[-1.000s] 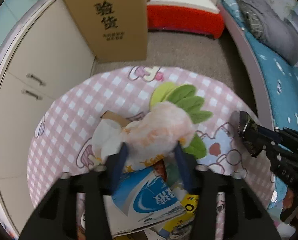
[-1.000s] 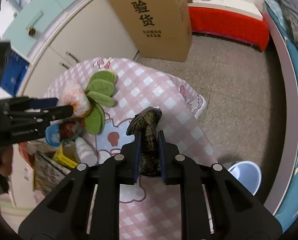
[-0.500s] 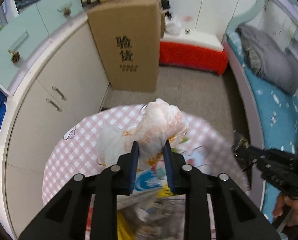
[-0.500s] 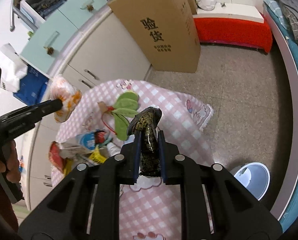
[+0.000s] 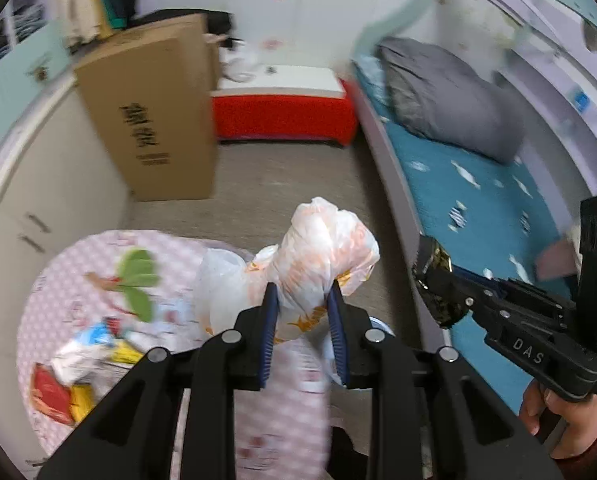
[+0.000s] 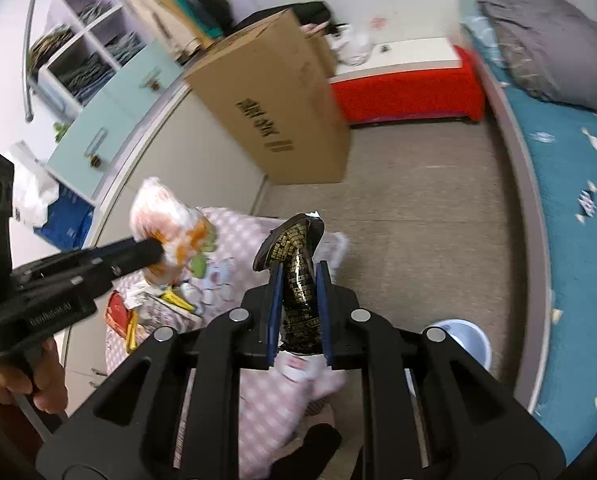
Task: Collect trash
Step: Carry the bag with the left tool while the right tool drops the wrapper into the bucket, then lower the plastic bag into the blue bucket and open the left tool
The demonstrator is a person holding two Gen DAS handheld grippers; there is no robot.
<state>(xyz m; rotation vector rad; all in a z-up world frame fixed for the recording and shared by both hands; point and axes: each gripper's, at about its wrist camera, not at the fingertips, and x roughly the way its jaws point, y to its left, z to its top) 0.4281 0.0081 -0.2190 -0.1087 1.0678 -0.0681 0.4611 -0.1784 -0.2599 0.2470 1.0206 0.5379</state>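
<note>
From my left wrist camera the biggest thing in front of me is the teal bedspread with a fish print (image 5: 470, 196) running along the right, a grey pillow (image 5: 446, 96) lying at its far end. Next in size is the tall brown cardboard box with black printed characters (image 5: 154, 108), leaning against the pale cabinet fronts (image 5: 58, 184) on the left, and behind it the low red bench with a white top (image 5: 282, 112) against the far wall. Below me sits the round table under a pink checked cloth (image 5: 78, 264), with loose wrappers and cartons piled at its near left edge (image 5: 86, 360). Past the table's right edge, down on the grey floor, I can see in the right wrist view the rim of a pale blue bin (image 6: 462, 340). My left gripper (image 5: 302, 300) has its blue pads pressed in on a crumpled white plastic bag with orange print (image 5: 322, 252), held up in the air above the table's far right side. My right gripper (image 6: 298, 276) is nearly closed, pinching a black and gold foil snack wrapper (image 6: 296, 256) that sticks up past the fingertips, held out over the table edge and the floor beyond it.
</note>
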